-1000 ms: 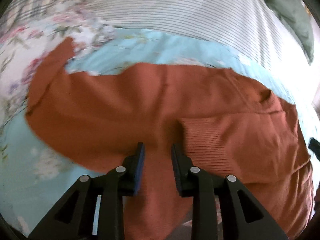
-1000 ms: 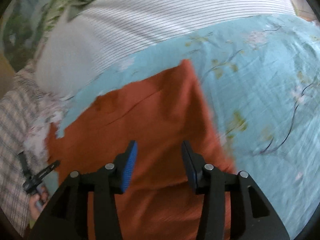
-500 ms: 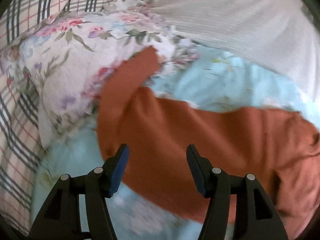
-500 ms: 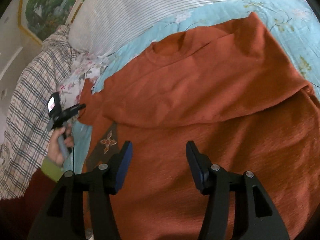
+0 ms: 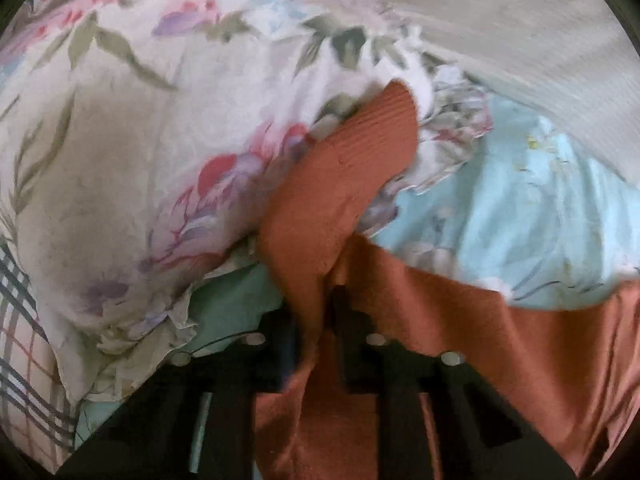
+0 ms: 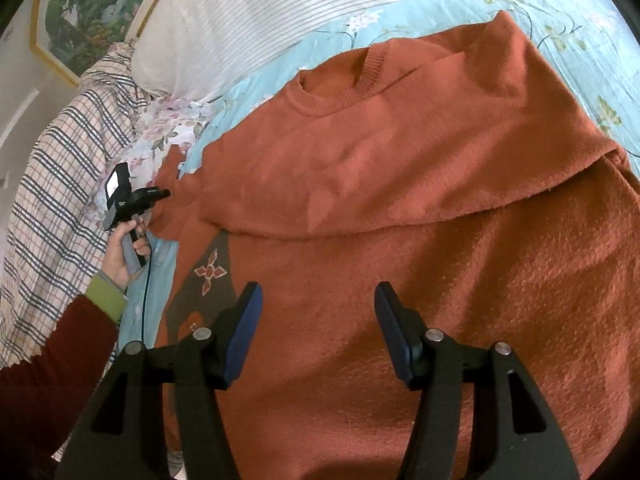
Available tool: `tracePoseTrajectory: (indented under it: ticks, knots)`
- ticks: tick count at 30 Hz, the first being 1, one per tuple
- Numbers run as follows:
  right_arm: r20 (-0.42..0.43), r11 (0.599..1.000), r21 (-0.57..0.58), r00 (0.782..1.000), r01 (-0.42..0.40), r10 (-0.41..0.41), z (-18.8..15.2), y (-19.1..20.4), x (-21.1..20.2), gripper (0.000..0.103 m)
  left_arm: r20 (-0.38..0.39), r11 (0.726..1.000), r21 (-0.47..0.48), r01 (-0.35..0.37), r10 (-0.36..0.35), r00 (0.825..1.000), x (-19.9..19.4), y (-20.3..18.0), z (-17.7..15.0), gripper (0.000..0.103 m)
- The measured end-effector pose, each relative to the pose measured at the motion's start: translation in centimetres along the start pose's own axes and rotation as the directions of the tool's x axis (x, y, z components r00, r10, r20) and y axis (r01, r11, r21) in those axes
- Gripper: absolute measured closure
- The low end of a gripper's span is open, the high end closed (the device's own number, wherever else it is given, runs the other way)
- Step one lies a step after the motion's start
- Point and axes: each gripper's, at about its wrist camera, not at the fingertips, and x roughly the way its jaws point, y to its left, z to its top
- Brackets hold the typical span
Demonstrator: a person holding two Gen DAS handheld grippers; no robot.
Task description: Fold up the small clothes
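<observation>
A rust-orange knitted sweater (image 6: 400, 184) lies on a light blue floral bedsheet (image 6: 568, 24), collar toward the far side, its right sleeve folded across the chest. In the left wrist view its left sleeve (image 5: 340, 184) runs up against a floral pillow, ribbed cuff at the far end. My left gripper (image 5: 316, 320) is shut on that sleeve near the shoulder; it also shows in the right wrist view (image 6: 160, 194). My right gripper (image 6: 318, 320) is open and empty above the sweater's lower body.
A floral pillow (image 5: 140, 140) lies left of the sleeve. A white striped pillow (image 6: 260, 12) sits at the head of the bed. A plaid blanket (image 6: 60, 168) lies at the left. A framed picture (image 6: 88, 16) hangs on the wall.
My left gripper moved left to the outstretched sleeve and closed on it. My right gripper pulled back from the sweater's right side and opened wider; that sleeve now lies folded over the chest.
</observation>
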Motion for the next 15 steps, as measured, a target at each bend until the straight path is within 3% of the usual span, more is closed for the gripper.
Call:
tracePoseTrajectory:
  ticks: [1, 4, 8, 12, 15]
  knots:
    - [0.004, 1.0, -0.005, 1.0, -0.006, 0.006, 0.0, 0.1, 0.0, 0.044, 0.026, 1.0, 0.006, 0.008, -0.008, 1.0, -0.8, -0.1, -0.2, 0.098]
    - [0.016, 1.0, -0.004, 1.0, -0.022, 0.022, -0.1, 0.4, -0.1, 0.044, 0.061, 0.994, -0.016, 0.11, -0.109, 0.992, -3.2, 0.0, -0.8, 0.1]
    - [0.03, 0.999, 0.01, 0.999, -0.034, 0.034, -0.3, 0.4, -0.5, 0.044, 0.109, 0.963, -0.027, 0.27, -0.265, 0.958, -7.5, -1.2, -2.3, 0.1]
    - [0.043, 0.999, 0.023, 0.998, -0.036, 0.035, -0.6, 0.0, -1.2, 0.044, 0.158, 0.909, 0.022, 0.415, -0.413, 0.897, -12.3, -5.2, -4.0, 0.1]
    - [0.059, 0.999, 0.043, 0.998, -0.033, 0.03, -0.8, -0.6, -1.9, 0.044, 0.183, 0.85, 0.079, 0.521, -0.526, 0.831, -15.6, -9.0, -5.4, 0.1]
